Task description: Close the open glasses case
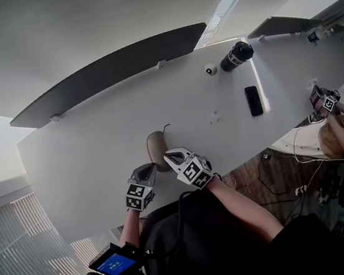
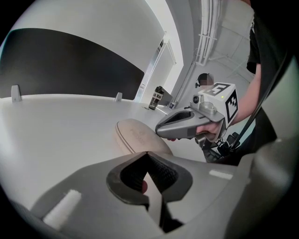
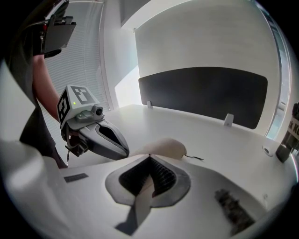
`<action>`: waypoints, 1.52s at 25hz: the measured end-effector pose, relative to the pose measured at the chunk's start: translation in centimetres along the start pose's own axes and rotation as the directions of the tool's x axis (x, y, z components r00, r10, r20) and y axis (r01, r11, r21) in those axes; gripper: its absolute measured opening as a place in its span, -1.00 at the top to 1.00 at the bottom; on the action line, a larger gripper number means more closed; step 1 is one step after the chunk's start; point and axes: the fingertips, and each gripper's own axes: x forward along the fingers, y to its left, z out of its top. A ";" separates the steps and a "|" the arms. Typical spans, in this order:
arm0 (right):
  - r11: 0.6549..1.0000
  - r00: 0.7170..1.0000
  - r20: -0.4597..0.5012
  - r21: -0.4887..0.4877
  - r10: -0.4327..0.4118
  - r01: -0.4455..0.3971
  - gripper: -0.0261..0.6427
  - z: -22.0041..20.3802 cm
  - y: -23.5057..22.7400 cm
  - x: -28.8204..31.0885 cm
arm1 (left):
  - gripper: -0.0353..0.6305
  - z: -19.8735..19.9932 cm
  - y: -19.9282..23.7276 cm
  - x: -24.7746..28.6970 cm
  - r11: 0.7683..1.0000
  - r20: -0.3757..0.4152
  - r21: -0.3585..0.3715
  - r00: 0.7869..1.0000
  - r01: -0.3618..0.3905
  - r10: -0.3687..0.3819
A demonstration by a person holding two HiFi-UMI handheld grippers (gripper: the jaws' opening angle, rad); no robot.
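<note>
Beige case (image 1: pixel 156 149) near counter (image 1: pixel 89 132) front edge, just past tips of left gripper (image 2: pixel 147 153) and right gripper (image 3: pixel 149 156), both jaws together, empty.

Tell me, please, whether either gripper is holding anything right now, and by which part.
Nothing is held. The left gripper and the right gripper are both shut with nothing between their jaws. The glasses case lies ungripped just ahead of them.

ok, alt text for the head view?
The left gripper and right gripper sit right by a tan glasses case near the front edge of a long white table. A black phone and dark bottle sit farther back, to the right.
</note>
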 end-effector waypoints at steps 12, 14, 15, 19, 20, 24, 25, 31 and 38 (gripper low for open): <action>0.993 1.000 -0.005 0.121 -0.010 0.011 0.91 -0.5 -0.2 -0.1 | 0.87 0.1 -0.2 0.1 0.999 -0.011 0.035 1.000 -0.022 0.022; 0.992 1.000 0.009 0.124 -0.025 0.024 0.91 -0.1 -0.5 -0.6 | 0.87 0.8 -0.5 -0.3 0.998 0.009 0.049 1.000 -0.024 0.024; 0.992 0.999 0.028 0.118 -0.044 0.040 0.91 0.2 -0.8 -1.0 | 0.87 1.2 -0.6 -0.6 0.998 0.028 0.054 0.999 -0.024 0.023; 0.982 0.988 0.107 0.166 -0.110 0.092 0.91 1.8 -1.4 -2.8 | 0.87 3.4 -1.1 -2.2 0.998 0.117 0.064 0.993 -0.007 -0.001; 0.978 0.985 0.120 0.181 -0.122 0.099 0.91 2.0 -1.5 -3.1 | 0.87 3.8 -1.1 -2.7 0.997 0.131 0.074 0.991 -0.009 -0.001; 0.973 0.971 0.178 0.196 -0.158 0.123 0.91 2.5 -1.3 -5.5 | 0.87 5.5 -1.9 -4.0 0.992 0.189 0.118 0.982 -0.040 0.017; 0.973 0.966 0.196 0.193 -0.168 0.130 0.91 2.6 -1.1 -6.4 | 0.87 5.9 -2.3 -4.4 0.991 0.206 0.126 0.978 -0.046 0.019; 0.969 0.922 0.311 0.158 -0.231 0.189 0.91 4.4 0.8 -11.2 | 0.87 7.9 -5.1 -7.7 0.976 0.268 0.198 0.963 -0.087 0.031; 0.964 0.850 0.456 0.152 -0.263 0.217 0.91 5.5 3.5 -15.6 | 0.87 7.9 -9.4 -8.8 0.963 0.265 0.248 0.963 -0.104 0.036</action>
